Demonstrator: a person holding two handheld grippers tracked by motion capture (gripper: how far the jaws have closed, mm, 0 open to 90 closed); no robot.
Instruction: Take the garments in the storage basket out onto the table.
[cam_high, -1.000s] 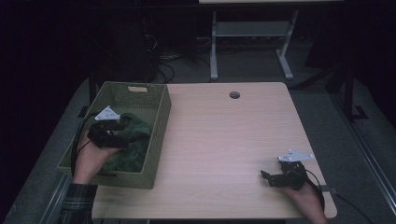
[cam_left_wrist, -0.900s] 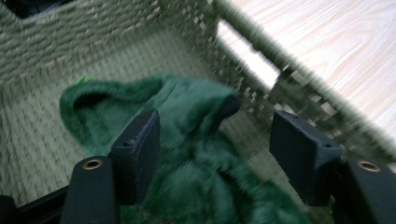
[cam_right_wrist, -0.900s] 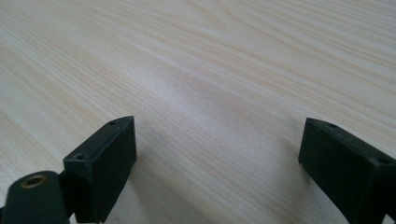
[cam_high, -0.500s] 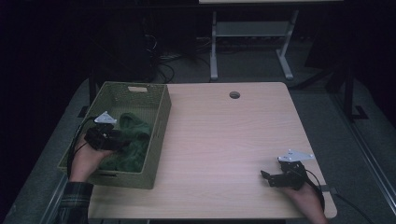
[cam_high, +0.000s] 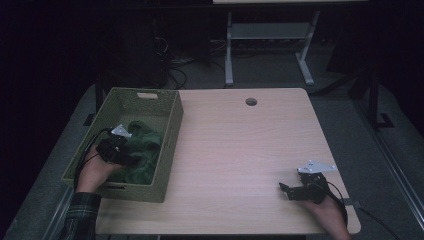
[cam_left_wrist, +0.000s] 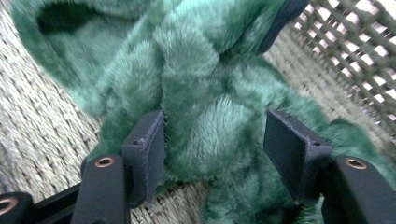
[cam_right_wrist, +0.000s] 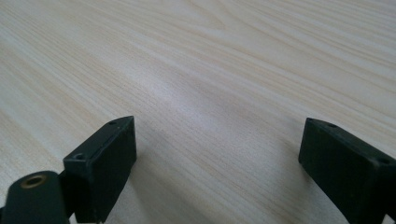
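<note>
**Green fleece garment in basket: grip assessment**

Green plush fleece garment (cam_left_wrist: 205, 93) lies bunched inside the olive woven basket (cam_high: 172, 130). My left gripper (cam_left_wrist: 212, 144) straddles a thick fold, jaws just narrowed, the right pad apparently not yet pressing. I judge it soft, light, compressible; that raised fold suits. Right gripper (cam_right_wrist: 217, 154) rests wide on the pale wooden table (cam_high: 240, 150).

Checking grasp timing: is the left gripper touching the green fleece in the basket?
Touching. In the left gripper view the left gripper straddles a fold of the green fleece; one pad presses into the pile, the other stands just off it.
</note>
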